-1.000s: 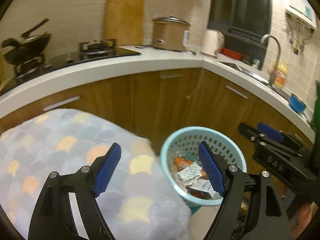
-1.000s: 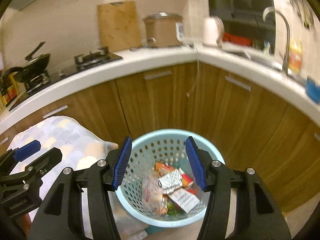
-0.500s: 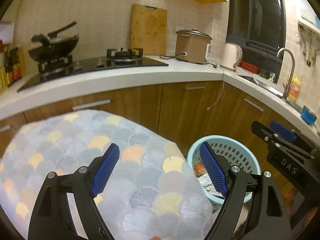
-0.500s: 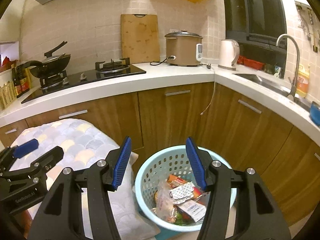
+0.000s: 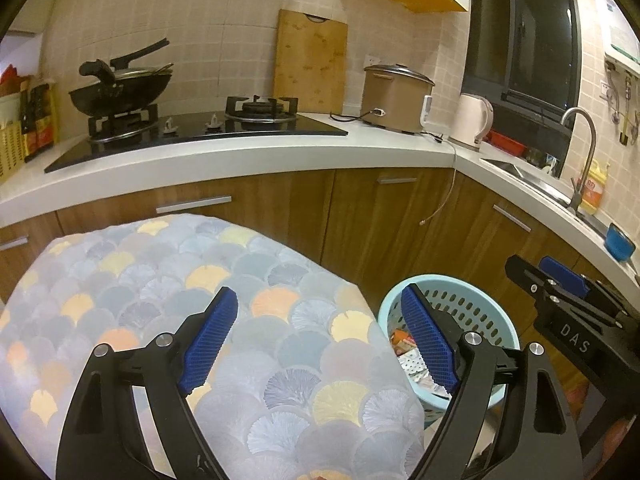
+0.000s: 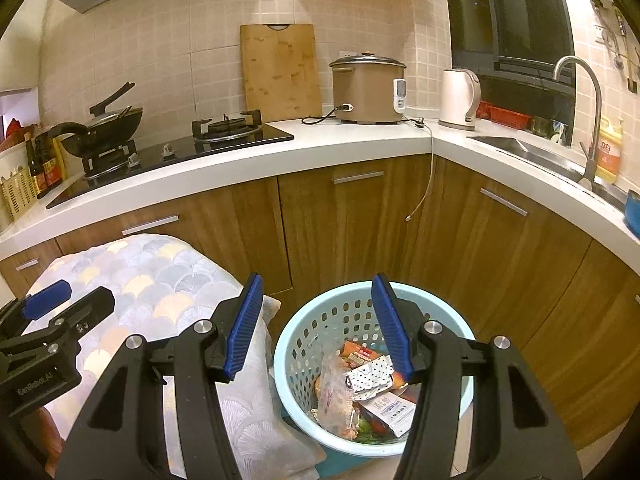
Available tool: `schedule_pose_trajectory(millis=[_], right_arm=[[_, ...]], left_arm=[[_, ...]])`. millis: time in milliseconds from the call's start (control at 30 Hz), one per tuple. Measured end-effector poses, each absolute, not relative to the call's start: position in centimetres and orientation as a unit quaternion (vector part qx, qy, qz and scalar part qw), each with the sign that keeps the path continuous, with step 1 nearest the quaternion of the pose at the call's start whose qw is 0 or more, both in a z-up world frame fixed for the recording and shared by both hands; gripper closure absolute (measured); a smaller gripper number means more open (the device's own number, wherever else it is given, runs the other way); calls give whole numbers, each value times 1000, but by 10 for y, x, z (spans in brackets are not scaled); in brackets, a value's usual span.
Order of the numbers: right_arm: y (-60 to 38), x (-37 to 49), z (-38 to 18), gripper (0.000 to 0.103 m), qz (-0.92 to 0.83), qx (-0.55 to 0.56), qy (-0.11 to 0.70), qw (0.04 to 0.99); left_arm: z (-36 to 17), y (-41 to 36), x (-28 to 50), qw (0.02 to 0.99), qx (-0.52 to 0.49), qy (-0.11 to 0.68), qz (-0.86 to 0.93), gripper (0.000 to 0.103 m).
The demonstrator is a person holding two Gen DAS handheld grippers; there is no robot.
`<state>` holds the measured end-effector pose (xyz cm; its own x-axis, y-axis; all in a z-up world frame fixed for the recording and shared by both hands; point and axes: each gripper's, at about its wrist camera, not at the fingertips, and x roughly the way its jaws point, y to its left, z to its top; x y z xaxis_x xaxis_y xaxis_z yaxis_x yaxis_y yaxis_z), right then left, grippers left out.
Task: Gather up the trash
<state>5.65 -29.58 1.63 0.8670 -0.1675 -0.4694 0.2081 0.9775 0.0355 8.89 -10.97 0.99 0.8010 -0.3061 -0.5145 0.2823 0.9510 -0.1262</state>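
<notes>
A light blue perforated trash basket (image 6: 320, 324) stands on the floor against the wooden cabinets, holding several wrappers and packets (image 6: 368, 376). It also shows in the left wrist view (image 5: 472, 312), partly behind a finger. My right gripper (image 6: 316, 324) is open and empty, raised above the basket's left rim. My left gripper (image 5: 320, 340) is open and empty above a cloth with a scale pattern (image 5: 160, 280), to the left of the basket. Each gripper shows at the edge of the other's view.
The patterned cloth (image 6: 152, 276) covers a low surface left of the basket. Behind runs a white L-shaped counter (image 6: 360, 140) with a gas hob, wok (image 6: 104, 128), cutting board, rice cooker (image 6: 368, 88), kettle and sink. A loose cord (image 6: 424, 176) hangs over the cabinet doors.
Both grippers have risen and tilted up, so the basket sits lower in each view and more counter and wall show. Both stay open and empty.
</notes>
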Motion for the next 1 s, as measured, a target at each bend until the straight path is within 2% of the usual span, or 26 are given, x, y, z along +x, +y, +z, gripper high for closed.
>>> schedule_pose_trajectory(millis=[1000], right_arm=[[-291,52,15,50,-83,40,234,968]], left_arm=[[10,-112,88,948,-25,276,-159,20]])
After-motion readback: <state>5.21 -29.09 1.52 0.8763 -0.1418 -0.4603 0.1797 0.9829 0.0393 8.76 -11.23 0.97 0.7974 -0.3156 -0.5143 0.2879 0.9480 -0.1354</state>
